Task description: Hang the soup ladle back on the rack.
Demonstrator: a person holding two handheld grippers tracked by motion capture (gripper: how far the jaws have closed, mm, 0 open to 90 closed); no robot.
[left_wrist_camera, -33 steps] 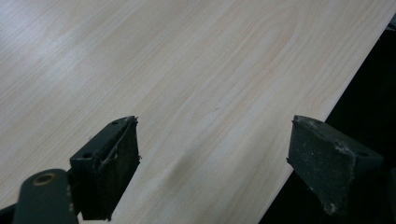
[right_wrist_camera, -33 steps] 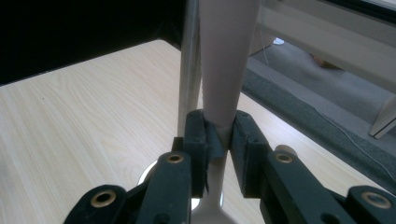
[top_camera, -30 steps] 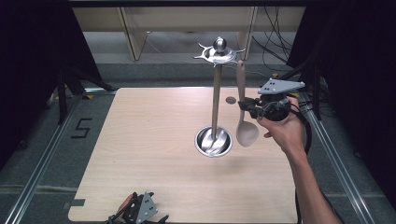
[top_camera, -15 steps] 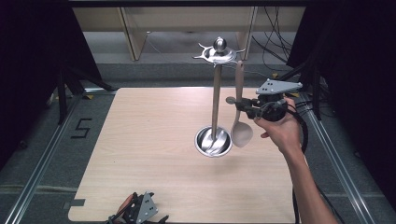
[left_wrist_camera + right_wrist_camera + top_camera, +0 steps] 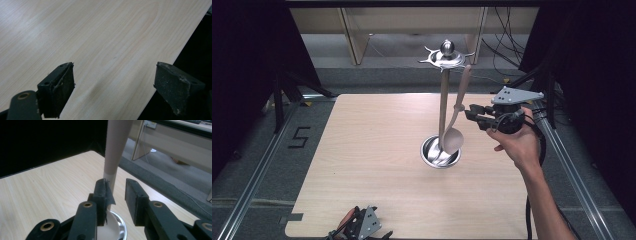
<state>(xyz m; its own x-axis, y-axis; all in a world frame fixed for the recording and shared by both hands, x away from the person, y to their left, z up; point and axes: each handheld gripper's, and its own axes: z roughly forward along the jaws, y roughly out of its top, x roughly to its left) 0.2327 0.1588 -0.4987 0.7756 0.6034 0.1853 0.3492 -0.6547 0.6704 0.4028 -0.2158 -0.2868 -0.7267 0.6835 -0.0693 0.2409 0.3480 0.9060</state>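
— Why does the spoon point(image 5: 454, 131) hang like that?

— Its handle top is hooked on the stand point(image 5: 443, 102), so the bowl dangles over the round steel base. The right gripper point(image 5: 471, 113) has just been opening; its jaws stand a little apart with the handle between them, one pad seemingly touching (no clamping now, I judge).

— And the left gripper point(image 5: 357, 227)?

— Resting at the counter's point(image 5: 362, 150) near edge, jaws wide apart, nothing between.

— Count?

— One spoon, one stand, two grippers.
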